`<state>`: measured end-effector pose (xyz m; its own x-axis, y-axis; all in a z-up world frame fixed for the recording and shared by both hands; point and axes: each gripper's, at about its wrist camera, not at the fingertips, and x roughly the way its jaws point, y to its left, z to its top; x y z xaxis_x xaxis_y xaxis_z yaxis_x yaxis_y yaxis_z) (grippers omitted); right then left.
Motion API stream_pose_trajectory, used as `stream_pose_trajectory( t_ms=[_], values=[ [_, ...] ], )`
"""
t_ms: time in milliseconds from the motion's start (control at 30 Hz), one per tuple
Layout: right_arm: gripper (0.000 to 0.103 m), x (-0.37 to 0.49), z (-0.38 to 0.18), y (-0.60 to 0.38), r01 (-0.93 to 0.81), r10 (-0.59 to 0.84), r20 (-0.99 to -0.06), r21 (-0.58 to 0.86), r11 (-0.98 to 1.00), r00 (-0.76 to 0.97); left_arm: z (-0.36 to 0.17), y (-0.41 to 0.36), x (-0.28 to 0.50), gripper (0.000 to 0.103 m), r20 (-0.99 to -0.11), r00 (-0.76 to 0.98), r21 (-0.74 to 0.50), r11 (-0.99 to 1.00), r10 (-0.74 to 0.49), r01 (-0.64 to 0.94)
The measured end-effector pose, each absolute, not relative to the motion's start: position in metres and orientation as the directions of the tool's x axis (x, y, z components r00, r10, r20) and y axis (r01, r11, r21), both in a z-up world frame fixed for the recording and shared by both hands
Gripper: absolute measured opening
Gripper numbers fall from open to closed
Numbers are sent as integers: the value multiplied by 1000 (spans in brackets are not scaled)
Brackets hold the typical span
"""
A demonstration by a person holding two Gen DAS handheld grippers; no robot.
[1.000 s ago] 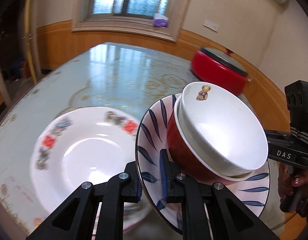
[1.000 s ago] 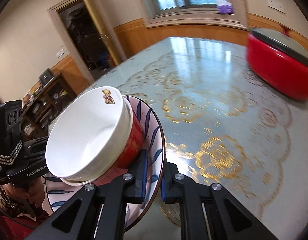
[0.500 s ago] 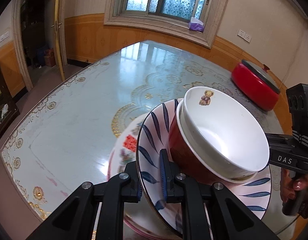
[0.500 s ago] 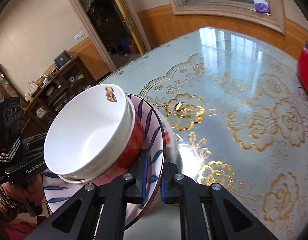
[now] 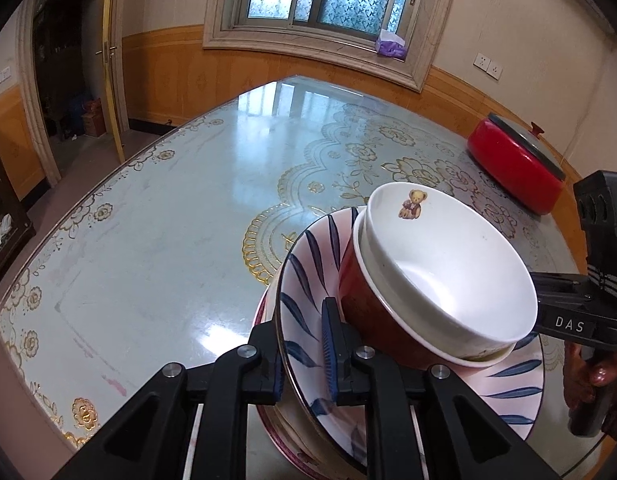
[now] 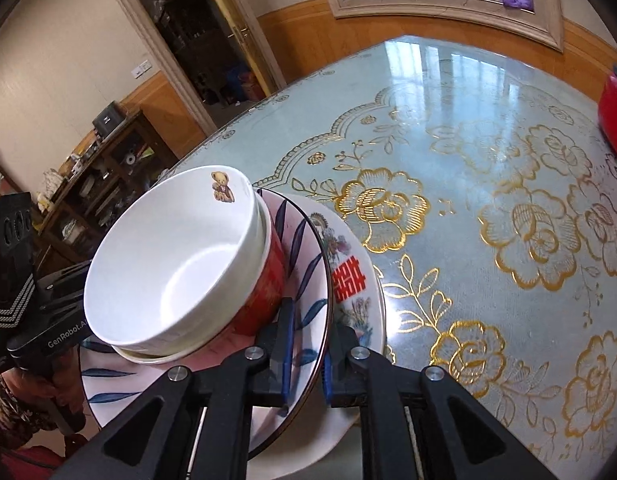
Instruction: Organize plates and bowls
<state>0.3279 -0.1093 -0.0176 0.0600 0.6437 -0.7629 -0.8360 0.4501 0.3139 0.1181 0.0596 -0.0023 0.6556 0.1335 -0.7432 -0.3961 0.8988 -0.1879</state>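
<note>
A pink plate with blue leaves [image 5: 304,280] [image 6: 304,240] carries a red bowl [image 5: 372,312] [image 6: 268,288] with a white teddy-bear bowl [image 5: 448,264] [image 6: 168,264] nested in it. My left gripper [image 5: 302,356] is shut on the plate's rim on one side. My right gripper [image 6: 306,360] is shut on the rim on the opposite side. The plate sits right over a white floral plate [image 6: 352,276] [image 5: 268,420] that lies on the table; whether they touch I cannot tell.
The table [image 5: 168,240] [image 6: 488,220] has a blue cloth with gold flowers under glass. A red lidded pot [image 5: 516,164] [image 6: 614,112] stands at the far right. A doorway and a dark cabinet [image 6: 88,184] are off to the left.
Both grippers have carried the leaf plate with its bowls leftward over the floral plate, which now lies almost wholly underneath it. Both grips are unchanged.
</note>
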Motion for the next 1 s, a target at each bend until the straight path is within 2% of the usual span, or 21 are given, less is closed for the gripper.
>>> stream_pose_trajectory(
  t_ms=[200, 333, 433, 500, 533, 633, 767, 833, 900, 1000],
  values=[
    [19, 324, -5, -114, -824, 620, -770, 248, 509, 152, 0, 60, 119, 22, -754, 650, -188, 917, 95, -352],
    [21, 320, -5, -123, -790, 609, -779, 279, 546, 146, 0, 56, 112, 25, -756, 650, -178, 932, 77, -317],
    [23, 311, -4, -132, -759, 597, -783, 277, 589, 178, 4, 56, 103, 35, -750, 660, -198, 935, 49, -295],
    [24, 303, -3, -137, -741, 587, -786, 273, 613, 196, 7, 56, 98, 60, -751, 658, -193, 934, 57, -300],
    [25, 299, -2, -139, -735, 587, -784, 274, 620, 203, 8, 57, 95, 63, -752, 657, -191, 933, 61, -305],
    [31, 284, 3, -144, -709, 569, -784, 252, 658, 249, 12, 61, 87, 64, -752, 657, -199, 932, 51, -301],
    [32, 263, 12, -149, -668, 534, -785, 218, 712, 313, 17, 65, 74, 73, -768, 637, -170, 938, 65, -301],
    [39, 252, 20, -153, -649, 528, -775, 207, 732, 348, 21, 65, 67, 75, -764, 642, -167, 943, 61, -289],
    [41, 236, 30, -157, -646, 540, -753, 204, 736, 377, 29, 61, 59, 82, -754, 650, -126, 951, 94, -283],
    [41, 216, 39, -160, -656, 539, -749, 189, 731, 386, 39, 53, 49, 87, -740, 653, -63, 949, 163, -309]
  ],
)
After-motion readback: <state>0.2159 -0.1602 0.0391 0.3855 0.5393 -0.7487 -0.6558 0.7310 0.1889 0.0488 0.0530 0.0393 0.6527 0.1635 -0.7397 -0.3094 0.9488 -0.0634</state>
